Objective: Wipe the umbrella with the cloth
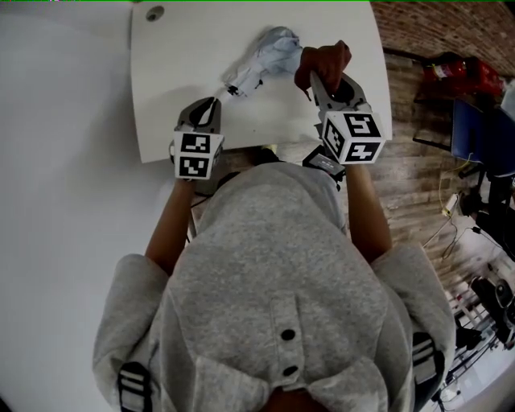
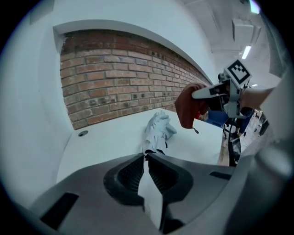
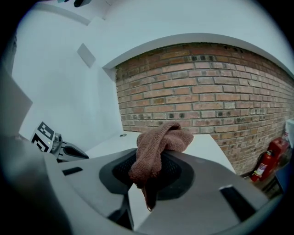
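Reaching out with both arms over the white bench [image 1: 181,56]. Holding the left claw [image 1: 216,103] low and tipped down, squeezed shut with nothing inside. Tips just by the thin near end of the umbrella [image 1: 265,55]; touching or not, hard to tell. Holding the right claw [image 1: 326,80] further right, up off the bench, clenched on the red-brown cloth [image 1: 322,60]. One end of the cloth bunched on top, a tail hanging down between the jaws, close to the umbrella's fat far end. Umbrella folded up, pale grey, lying on the bench and slanting away from the left claw. Small round hole [image 1: 154,13] near the far bench corner. Brick wall [image 3: 206,87] behind, red fire extinguisher [image 3: 265,164] standing by it on the right. Grey hooded top [image 1: 282,306] filling the bottom of the head view.
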Action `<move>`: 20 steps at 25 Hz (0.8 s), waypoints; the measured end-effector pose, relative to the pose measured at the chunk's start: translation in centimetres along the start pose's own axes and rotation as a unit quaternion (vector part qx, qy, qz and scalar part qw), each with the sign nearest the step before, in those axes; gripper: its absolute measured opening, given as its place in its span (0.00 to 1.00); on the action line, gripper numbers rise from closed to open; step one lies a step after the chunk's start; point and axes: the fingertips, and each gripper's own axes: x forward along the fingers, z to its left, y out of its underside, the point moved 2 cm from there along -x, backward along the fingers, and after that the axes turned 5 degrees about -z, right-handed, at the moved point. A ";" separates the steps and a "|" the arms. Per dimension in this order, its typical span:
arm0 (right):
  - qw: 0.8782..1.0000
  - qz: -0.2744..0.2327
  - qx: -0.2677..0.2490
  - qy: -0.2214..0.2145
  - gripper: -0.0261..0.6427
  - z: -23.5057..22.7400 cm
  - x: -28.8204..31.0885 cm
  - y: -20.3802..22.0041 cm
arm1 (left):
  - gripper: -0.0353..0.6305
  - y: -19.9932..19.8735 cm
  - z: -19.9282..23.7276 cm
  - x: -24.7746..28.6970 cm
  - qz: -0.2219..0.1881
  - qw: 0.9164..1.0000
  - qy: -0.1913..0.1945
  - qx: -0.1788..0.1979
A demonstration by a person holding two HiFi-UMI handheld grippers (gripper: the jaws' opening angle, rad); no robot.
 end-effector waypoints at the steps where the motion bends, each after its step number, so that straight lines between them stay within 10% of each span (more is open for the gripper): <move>1: 1.000 0.002 -0.001 -0.003 0.18 -0.2 0.3 0.1 | 0.08 0.5 -0.1 0.7 0.012 1.000 0.005 0.002; 20: 0.998 0.051 -0.018 -0.011 0.18 -2.3 2.0 3.6 | 0.29 7.2 -0.1 5.8 0.155 0.987 0.035 0.034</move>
